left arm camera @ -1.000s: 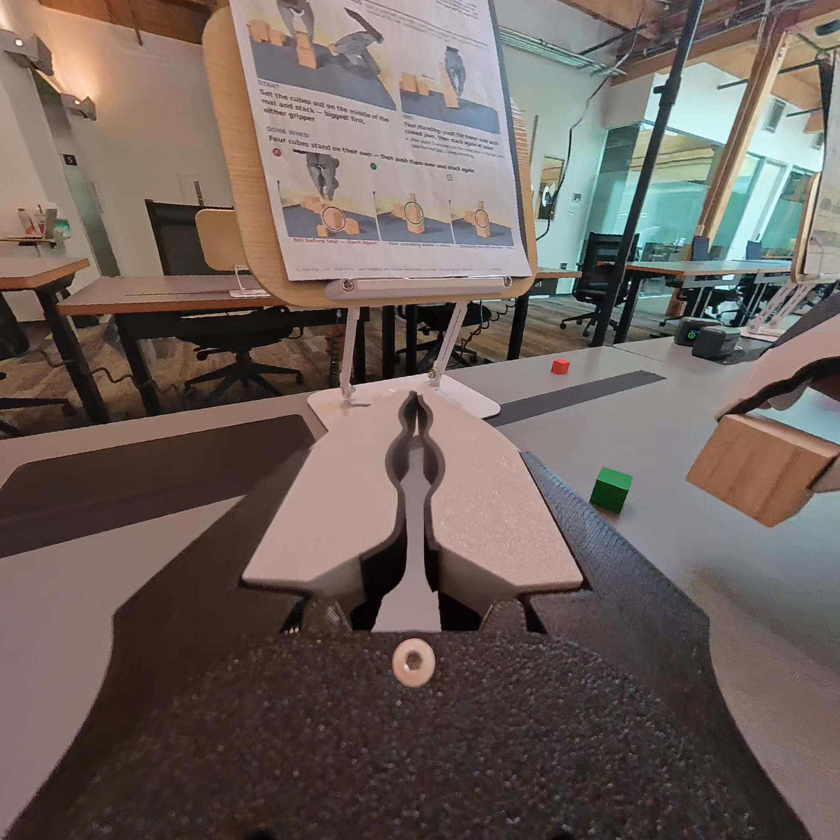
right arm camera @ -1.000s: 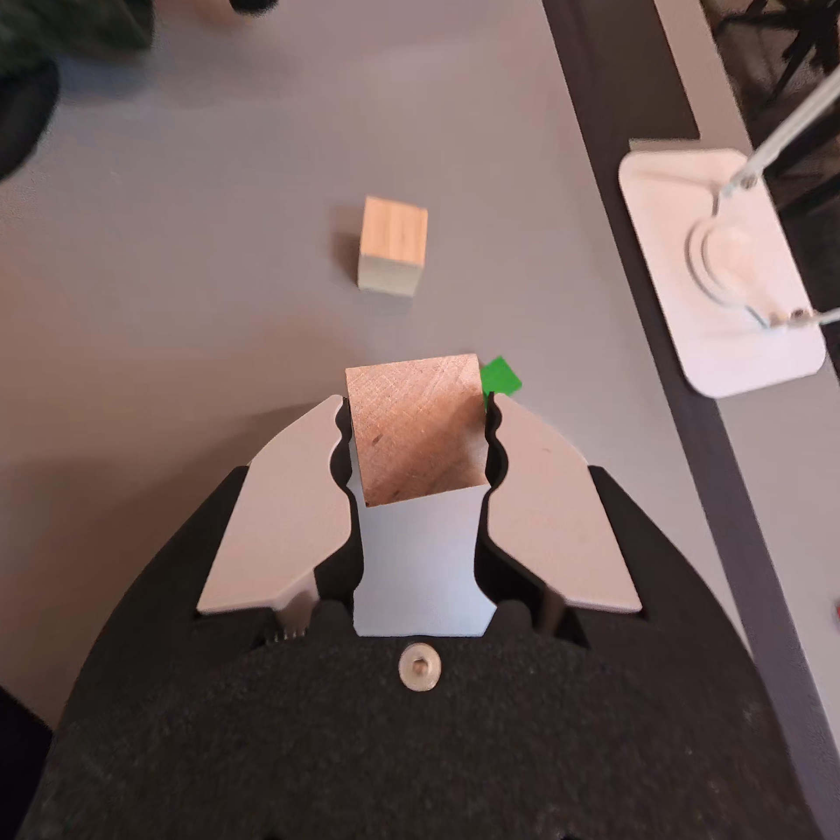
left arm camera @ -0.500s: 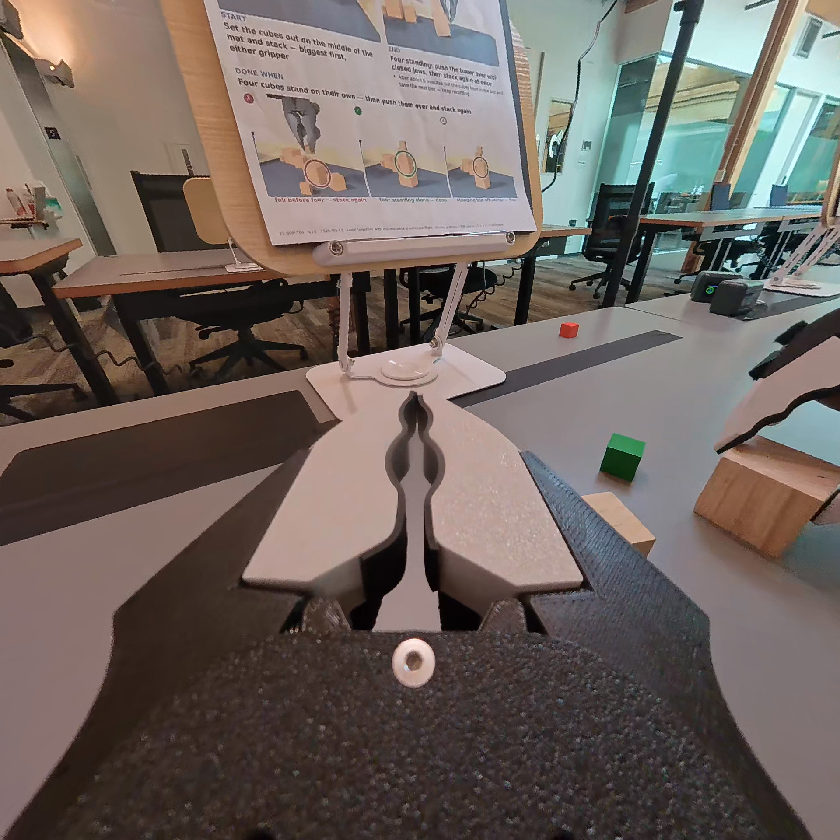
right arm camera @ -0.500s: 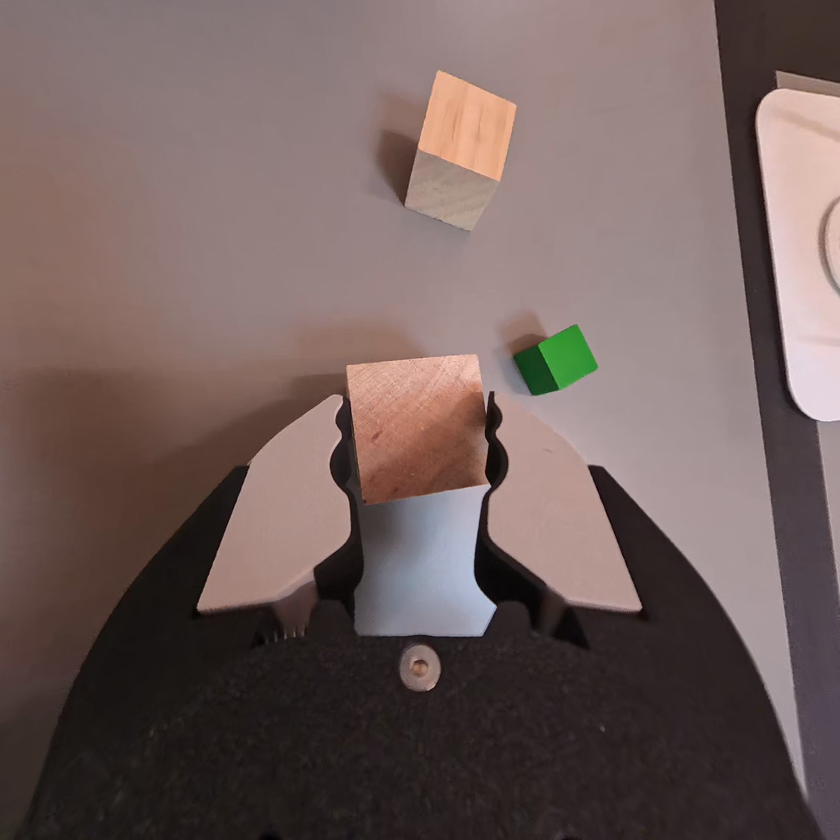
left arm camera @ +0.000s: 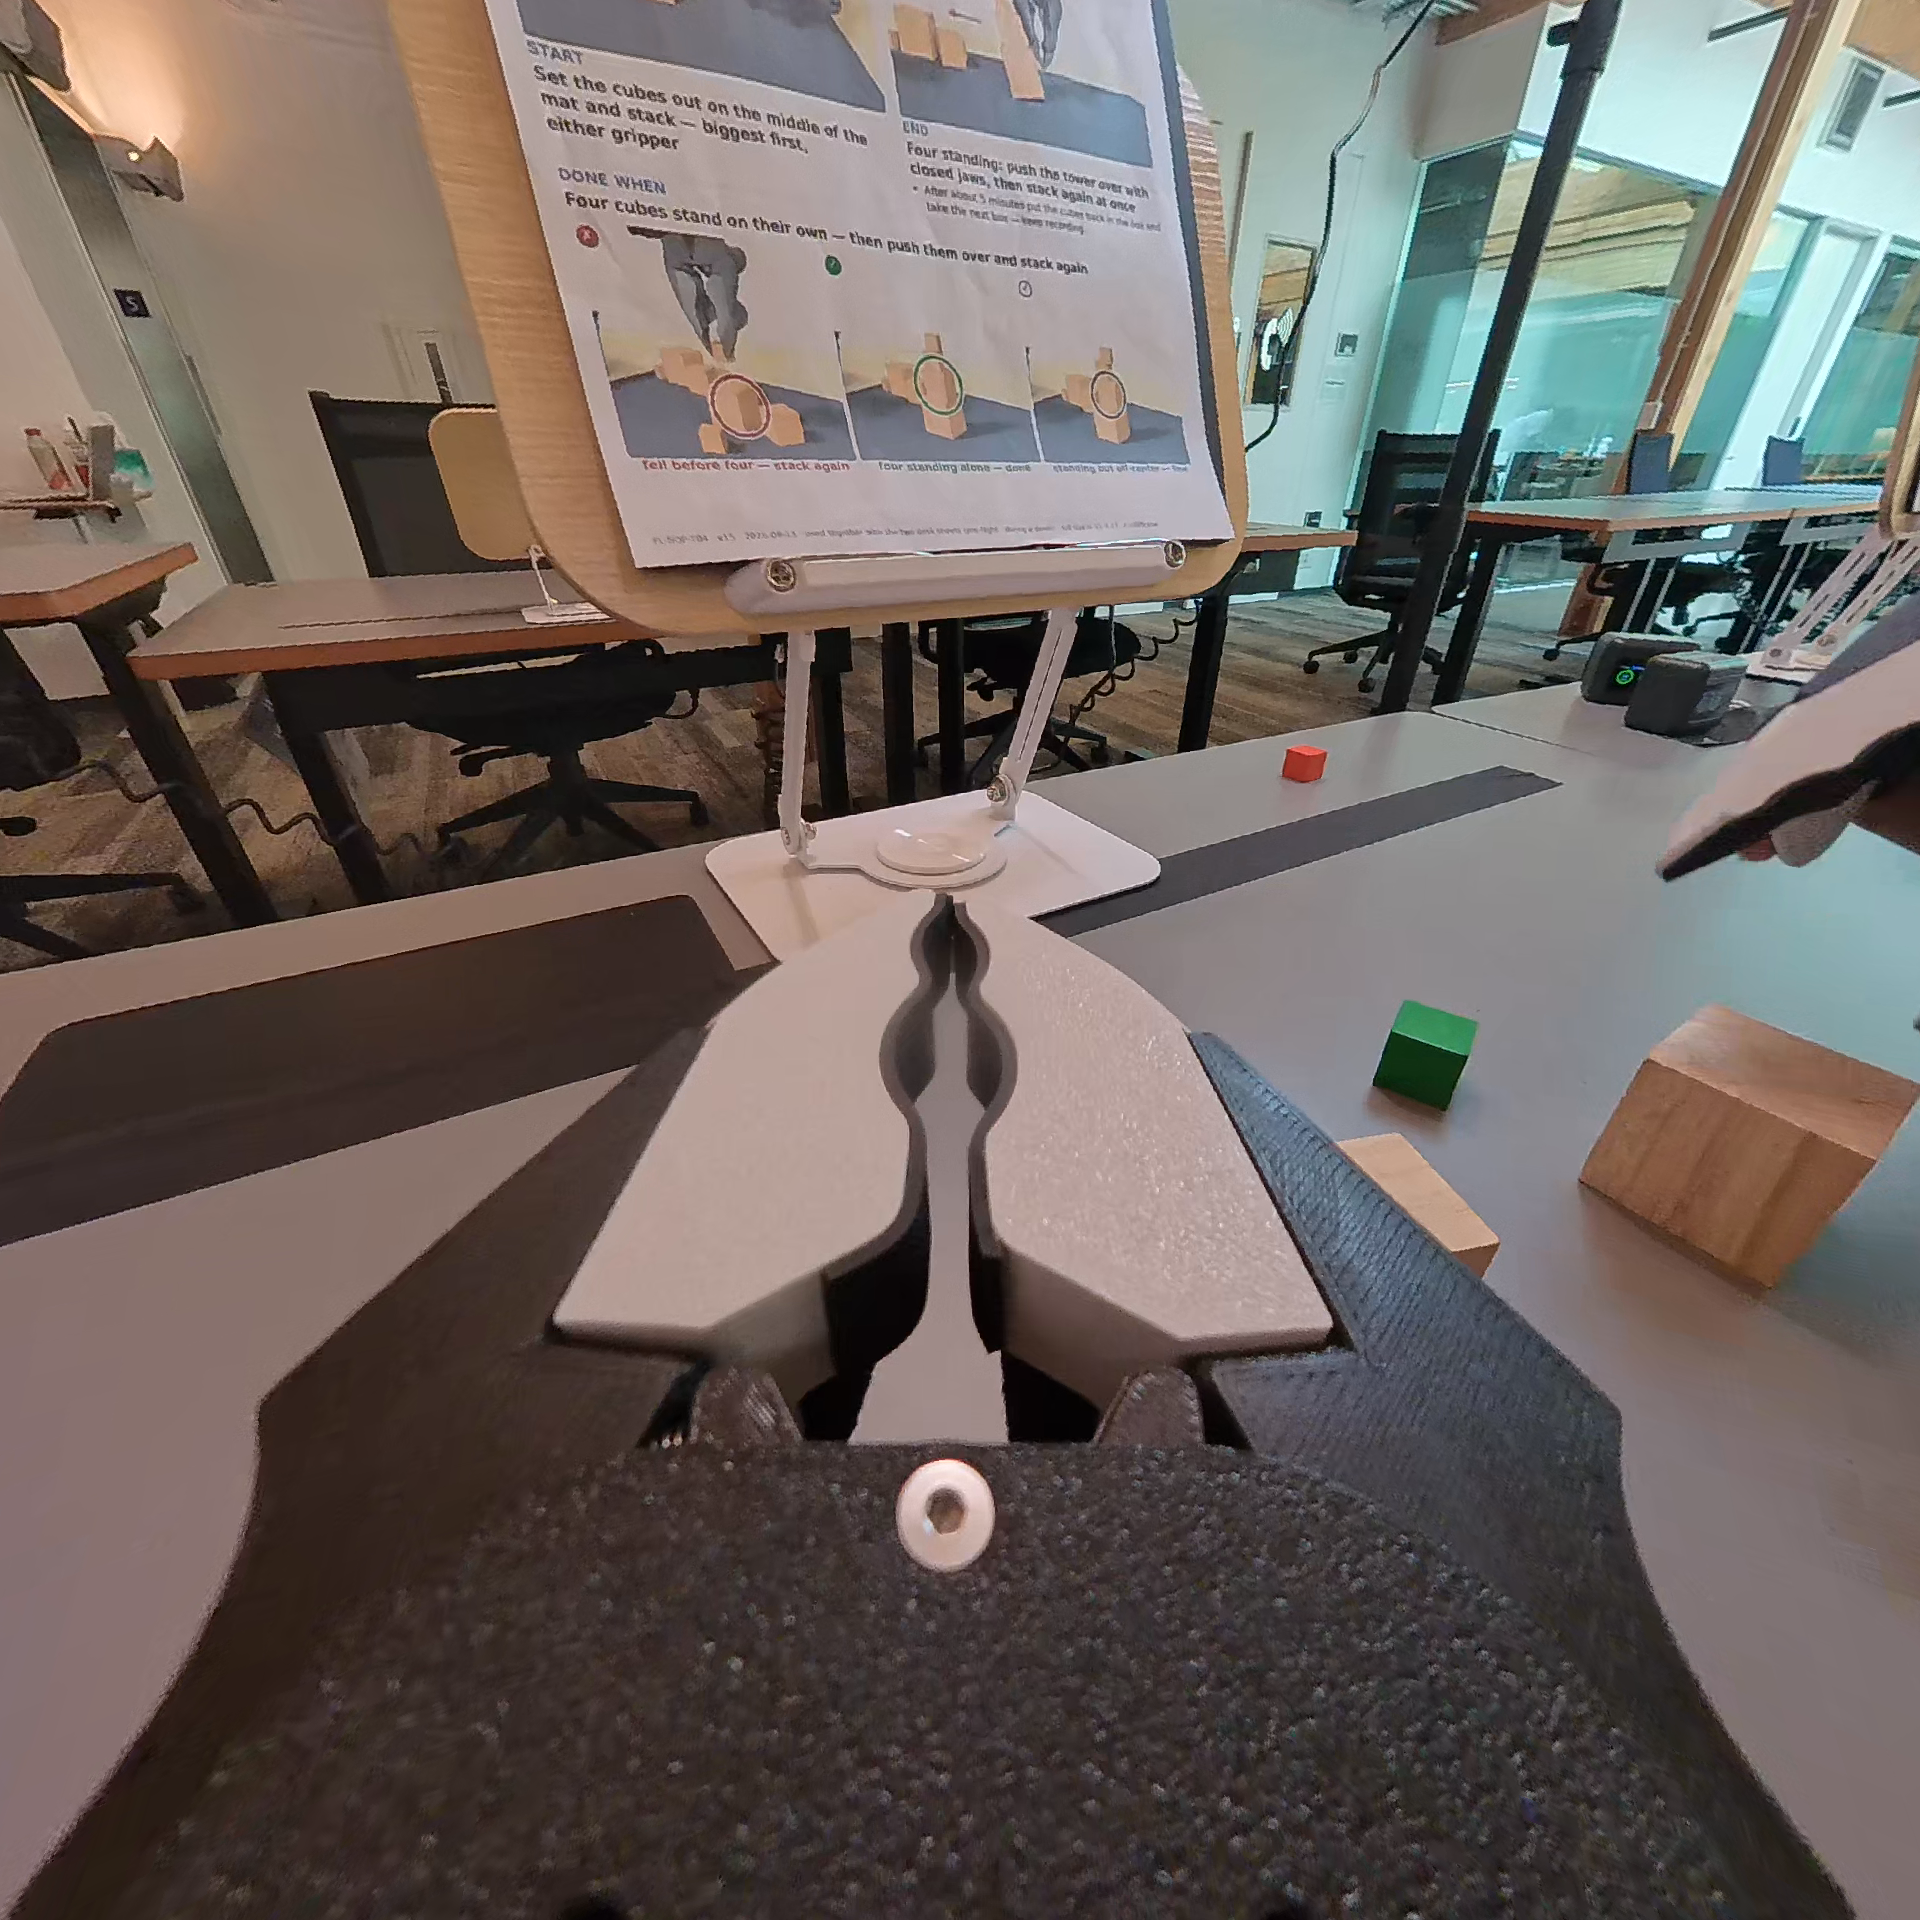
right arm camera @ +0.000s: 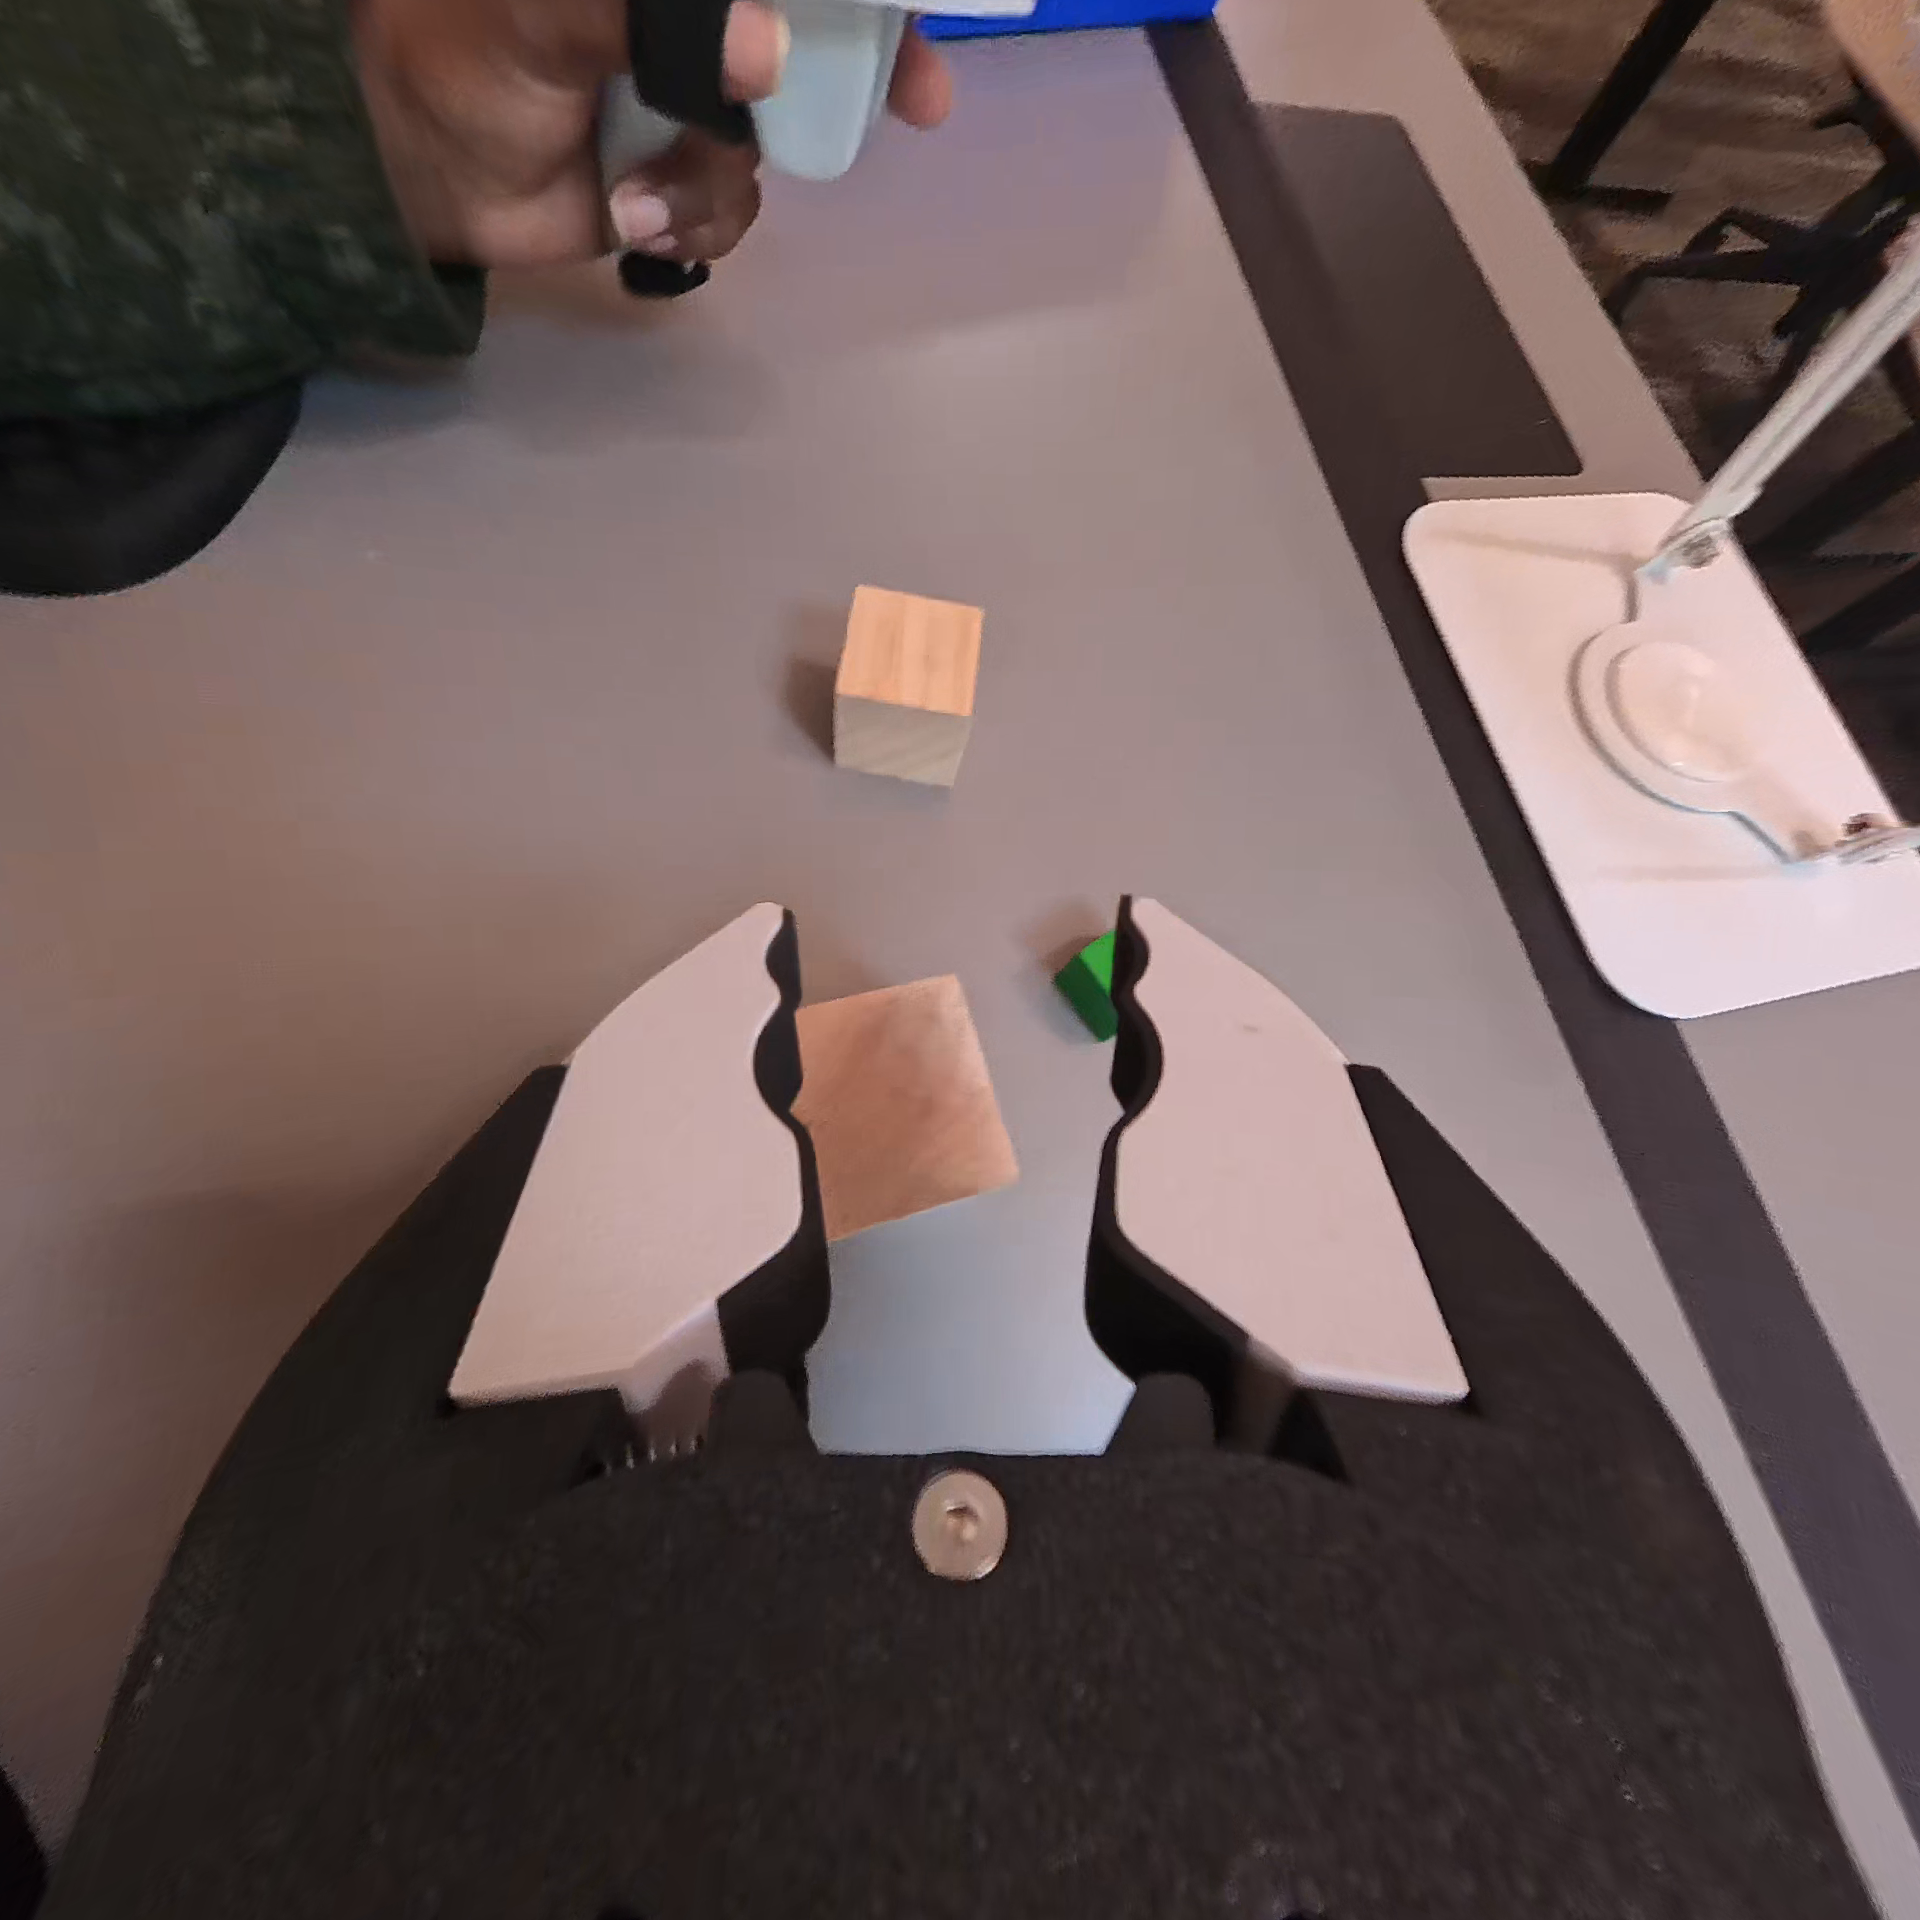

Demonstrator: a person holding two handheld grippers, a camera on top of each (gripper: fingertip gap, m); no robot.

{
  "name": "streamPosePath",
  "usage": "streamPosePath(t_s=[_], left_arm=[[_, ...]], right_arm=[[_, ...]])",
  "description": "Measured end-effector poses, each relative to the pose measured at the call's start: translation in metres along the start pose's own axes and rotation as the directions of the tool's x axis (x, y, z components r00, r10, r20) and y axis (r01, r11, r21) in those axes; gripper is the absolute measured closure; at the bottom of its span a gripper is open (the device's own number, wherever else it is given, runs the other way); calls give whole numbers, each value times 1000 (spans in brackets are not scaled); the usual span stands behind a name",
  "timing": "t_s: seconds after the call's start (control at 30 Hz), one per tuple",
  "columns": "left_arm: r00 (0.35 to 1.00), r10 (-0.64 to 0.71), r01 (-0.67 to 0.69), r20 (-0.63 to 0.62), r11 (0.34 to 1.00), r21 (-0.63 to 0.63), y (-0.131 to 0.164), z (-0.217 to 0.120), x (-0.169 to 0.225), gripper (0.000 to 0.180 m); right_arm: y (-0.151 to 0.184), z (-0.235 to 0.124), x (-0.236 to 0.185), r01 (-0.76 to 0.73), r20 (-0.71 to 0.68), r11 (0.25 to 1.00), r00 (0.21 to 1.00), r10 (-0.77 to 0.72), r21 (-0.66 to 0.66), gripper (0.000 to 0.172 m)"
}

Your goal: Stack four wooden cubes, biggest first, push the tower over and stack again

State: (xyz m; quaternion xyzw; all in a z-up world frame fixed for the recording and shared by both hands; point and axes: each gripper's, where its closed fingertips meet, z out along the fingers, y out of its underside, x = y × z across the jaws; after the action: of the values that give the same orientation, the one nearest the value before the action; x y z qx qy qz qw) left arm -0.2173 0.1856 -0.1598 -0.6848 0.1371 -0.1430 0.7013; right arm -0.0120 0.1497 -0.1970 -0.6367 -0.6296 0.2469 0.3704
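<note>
Currently, the right gripper (right arm camera: 956, 935) is hovering above the grey tabletop (right arm camera: 520, 831) with its fingers (right arm camera: 665, 1143) spread wide apart and pressing on nothing. The large wooden cube (right arm camera: 904, 1101) is lying on the tabletop below the gap, close against the left finger, with clear space on its other side. In the left wrist view this cube (left arm camera: 1745, 1143) is sitting free on the tabletop, with the right gripper well above it.

The left gripper (left arm camera: 951, 914) is pointing toward the white stand base (left arm camera: 935, 862) of the instruction board (left arm camera: 862, 260); its fingers (left arm camera: 1122, 1122) are together, with nothing between them.

Surrounding items:
- The small green cube (right arm camera: 1086, 982) is lying just beside the right finger, partly hidden by it.
- The medium wooden cube (right arm camera: 906, 681) is standing farther ahead, well apart from both.
- A red cube (left arm camera: 1303, 764) is sitting at the far edge of the tabletop.
- A hand (right arm camera: 582, 135) is gripping the handle of the left gripper at the top of the right wrist view.

Judgement on handling: the fingers should be kept spread and moved straight away from the large cube, since brushing its side could turn it or push it toward the green cube.
</note>
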Motion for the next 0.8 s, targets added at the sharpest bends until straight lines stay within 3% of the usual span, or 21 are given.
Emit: streamPosePath(t_s=[0.2, 0.3, 0.53, 0.6, 0.8], left_arm=[[1000, 8, -8, 0, 1000, -9, 1, 1, 1, 180], [1000, 21, -20, 15, 999, -34, 5, 2, -1, 180], [1000, 18, -18, 24, 1000, -12, -1, 0, -4, 180], [1000, 7, -7, 24, 1000, -3, -3, -1, -6, 180], [1000, -13, 13, 6, 1000, 18, -7, -2, -6, 180]], right_arm=[[-16, 30, 11, -13, 3, 990, 1000, 13, -143, 120], [-18, 61, 6, -14, -2, 956, 1000, 14, -292, 112], [-15, 120, -15, -79, 2, 872, 996, 91, -484, 111], [-7, 127, -16, -82, -12, 843, 996, 90, -532, 127], [-27, 113, -16, -24, 45, 889, 998, 50, -457, 129]])
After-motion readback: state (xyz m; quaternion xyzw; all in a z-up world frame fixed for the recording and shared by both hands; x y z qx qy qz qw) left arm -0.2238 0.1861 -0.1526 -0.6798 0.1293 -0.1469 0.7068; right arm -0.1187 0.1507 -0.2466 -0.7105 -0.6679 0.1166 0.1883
